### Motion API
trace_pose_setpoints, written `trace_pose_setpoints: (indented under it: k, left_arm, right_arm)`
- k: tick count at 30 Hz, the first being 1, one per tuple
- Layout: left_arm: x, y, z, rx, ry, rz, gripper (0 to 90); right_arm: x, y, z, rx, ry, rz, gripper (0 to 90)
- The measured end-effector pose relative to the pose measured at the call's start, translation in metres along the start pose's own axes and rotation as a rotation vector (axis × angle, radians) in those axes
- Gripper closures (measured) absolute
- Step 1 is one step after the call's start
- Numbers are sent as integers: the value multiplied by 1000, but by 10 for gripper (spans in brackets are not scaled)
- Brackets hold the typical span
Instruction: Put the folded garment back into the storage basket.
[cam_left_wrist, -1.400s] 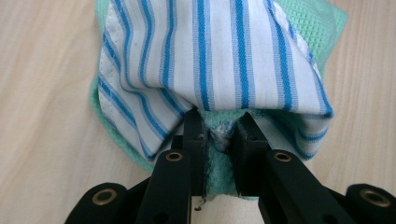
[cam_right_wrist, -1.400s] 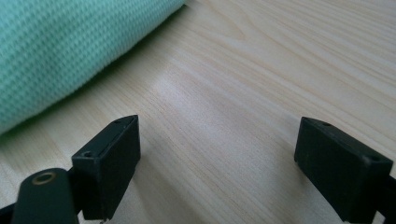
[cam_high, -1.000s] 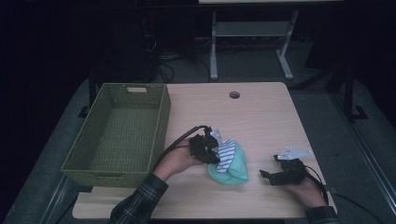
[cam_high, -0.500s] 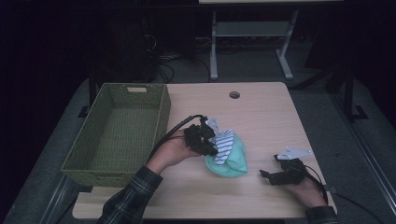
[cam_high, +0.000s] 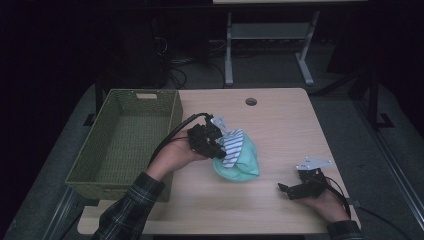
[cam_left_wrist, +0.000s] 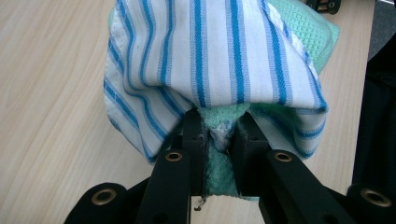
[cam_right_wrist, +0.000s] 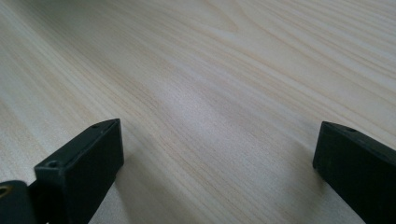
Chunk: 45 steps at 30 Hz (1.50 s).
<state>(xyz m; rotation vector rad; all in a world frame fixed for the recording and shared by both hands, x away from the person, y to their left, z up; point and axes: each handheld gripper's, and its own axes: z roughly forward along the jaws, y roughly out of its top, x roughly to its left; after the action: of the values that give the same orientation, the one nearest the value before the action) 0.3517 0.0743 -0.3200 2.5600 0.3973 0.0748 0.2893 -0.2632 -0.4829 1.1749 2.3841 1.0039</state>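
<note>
Striped cloth (cam_left_wrist: 219, 60), white with blue stripes, draped over a mint-green towel (cam_high: 241, 162), both bunched together near the middle of the bench (cam_high: 280, 115). Pinched at the near fold by the left claw (cam_left_wrist: 219, 135), jaws clenched on green terry with the striped hem spilling over both tips; in the high view, same bundle (cam_high: 233, 147) hanging from the left claw (cam_high: 212, 145), upper part lifted, lower green bulge apparently touching or only just clear of the bench top. Long axis of the bundle running from the claw down and toward the right side of the bench, away from the green woven basket (cam_high: 125, 140). Basket just beside the left hand (cam_high: 177, 155), on the far side from the cloths, open and seemingly holding nothing. Key relation for the likely next move: cloths right of the claw, basket left of it, hence a carry across the claw's own line, over the near basket wall, with the trailing green end probably last to clear the rim. Right claw (cam_high: 296, 191) resting near the front right corner of the bench, well apart from the bundle, jaws just spread wide with nothing but bare wood (cam_right_wrist: 210, 93) between them. Left hand plainly the nearer one to both cloths and basket.
</note>
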Motion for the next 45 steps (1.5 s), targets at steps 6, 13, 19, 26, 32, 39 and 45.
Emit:
trace_pose_setpoints:
  k: [6,13,19,26,32,39,45]
  left_arm:
    - [4,-6,-13,3,23,-18,771]
    - [10,-11,-35,-4,62,-42,771]
    - [18,-17,-53,4,89,-58,770]
    - [25,-26,-68,-4,120,-88,770]
    - [31,-37,-78,-9,146,-129,770]
    - [34,-48,-90,-17,172,-158,770]
    - [38,-56,-98,-27,195,-189,770]
  right_arm:
    - [0,0,0,-2,3,5,15]
    - [0,0,0,0,3,-2,15]
    - [0,0,0,1,5,-5,15]
    - [0,0,0,1,6,-7,15]
    - [0,0,0,0,9,-10,16]
    - [0,0,0,0,10,-11,15]
    - [0,0,0,0,10,-11,15]
